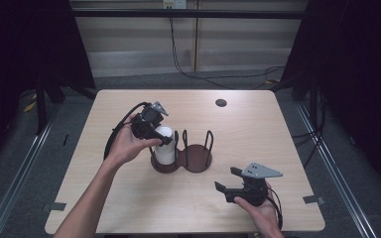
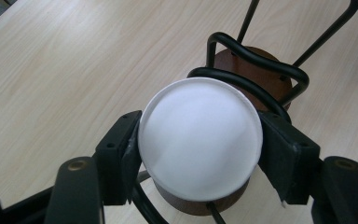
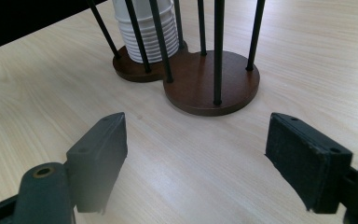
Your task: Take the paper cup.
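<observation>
A stack of white paper cups [image 1: 164, 147] stands upside down in the left bay of a brown two-bay holder [image 1: 198, 159] with black wire uprights. My left gripper [image 1: 162, 135] comes at it from the left, and in the left gripper view the gripper [image 2: 198, 154] has both pads pressed on the sides of the top cup [image 2: 200, 140]. The holder's right bay [image 2: 251, 63] has nothing in it. Near the table's front right, my right gripper [image 1: 226, 179] rests open and faces the holder. In the right gripper view it [image 3: 196, 158] spans bare tabletop, with the cup stack [image 3: 144, 28] and holder base [image 3: 214, 81] farther off.
The light wooden table [image 1: 129, 198] has a dark round hole [image 1: 221, 102] near its back right. Black cables trail on the floor behind the table. Dark curtains flank both sides.
</observation>
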`<state>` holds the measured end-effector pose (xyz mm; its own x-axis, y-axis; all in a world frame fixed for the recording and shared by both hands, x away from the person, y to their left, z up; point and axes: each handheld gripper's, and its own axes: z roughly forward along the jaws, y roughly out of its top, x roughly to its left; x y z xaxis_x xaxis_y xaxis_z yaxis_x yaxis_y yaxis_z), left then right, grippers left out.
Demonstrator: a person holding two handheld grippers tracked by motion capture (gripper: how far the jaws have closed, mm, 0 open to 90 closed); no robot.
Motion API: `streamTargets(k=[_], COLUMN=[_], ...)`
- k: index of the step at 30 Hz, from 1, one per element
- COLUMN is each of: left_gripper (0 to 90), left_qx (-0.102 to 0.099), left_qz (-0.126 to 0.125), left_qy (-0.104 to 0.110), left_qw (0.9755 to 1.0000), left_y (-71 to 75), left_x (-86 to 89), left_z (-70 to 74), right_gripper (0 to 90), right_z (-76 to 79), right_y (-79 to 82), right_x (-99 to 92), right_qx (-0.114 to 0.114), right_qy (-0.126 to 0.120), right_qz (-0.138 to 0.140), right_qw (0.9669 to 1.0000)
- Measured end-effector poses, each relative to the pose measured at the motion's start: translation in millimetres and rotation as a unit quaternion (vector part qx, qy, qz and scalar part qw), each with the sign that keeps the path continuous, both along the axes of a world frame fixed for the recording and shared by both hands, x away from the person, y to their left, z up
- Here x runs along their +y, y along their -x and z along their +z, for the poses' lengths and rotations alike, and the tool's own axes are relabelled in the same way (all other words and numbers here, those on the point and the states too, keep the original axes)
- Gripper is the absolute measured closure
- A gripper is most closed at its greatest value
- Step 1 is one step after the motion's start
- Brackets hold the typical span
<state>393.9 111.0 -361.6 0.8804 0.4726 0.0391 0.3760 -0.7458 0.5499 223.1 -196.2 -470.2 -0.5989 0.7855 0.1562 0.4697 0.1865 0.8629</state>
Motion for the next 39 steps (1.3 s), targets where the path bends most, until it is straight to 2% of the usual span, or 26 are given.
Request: streamTargets(k=[5, 6, 9, 17, 20, 22, 31, 39], left_gripper=[35.7, 35.8, 36.0, 36.3, 36.5, 36.6, 36.8, 36.9], left_qx=[-0.004, -0.006, -0.016, -0.015, -0.011, -0.015, -0.010, -0.022], left_qz=[0.012, 0.010, 0.011, 0.020, 0.018, 0.020, 0.024, 0.033], left_qy=[0.013, 0.007, 0.007, 0.021, 0.020, 0.019, 0.039, 0.063], left_qw=[0.9998, 0.9999, 0.9998, 0.9995, 0.9996, 0.9995, 0.9989, 0.9972], left_y=[3.2, 3.8, 6.3, 8.1, 7.4, 7.5, 9.2, 12.6], left_x=[1.0, 0.8, -0.6, 2.6, 2.5, 3.5, 10.2, 18.7], left_z=[2.8, 3.5, 6.2, 14.8, 14.2, 15.0, 23.3, 33.1], right_gripper=[20.1, 20.1, 20.1, 20.1, 20.0, 20.0, 19.8, 19.5], right_z=[0.6, 0.4, 0.3, 0.0, -0.2, -0.1, -0.9, -1.3], right_y=[0.7, 0.6, 0.4, 0.0, -0.4, -0.1, -0.7, -1.4], right_x=[0.1, 0.1, 0.7, 0.7, 1.9, 2.3, 2.7, 3.5], right_qx=[-0.002, -0.003, -0.001, 0.000, 0.000, 0.000, 0.003, 0.003], right_qy=[-0.003, -0.002, -0.002, -0.003, -0.004, -0.003, -0.003, -0.004], right_qz=[-0.003, -0.001, -0.001, -0.001, 0.002, 0.003, 0.002, 0.001], right_qw=[1.0000, 1.0000, 1.0000, 1.0000, 1.0000, 1.0000, 1.0000, 1.0000])
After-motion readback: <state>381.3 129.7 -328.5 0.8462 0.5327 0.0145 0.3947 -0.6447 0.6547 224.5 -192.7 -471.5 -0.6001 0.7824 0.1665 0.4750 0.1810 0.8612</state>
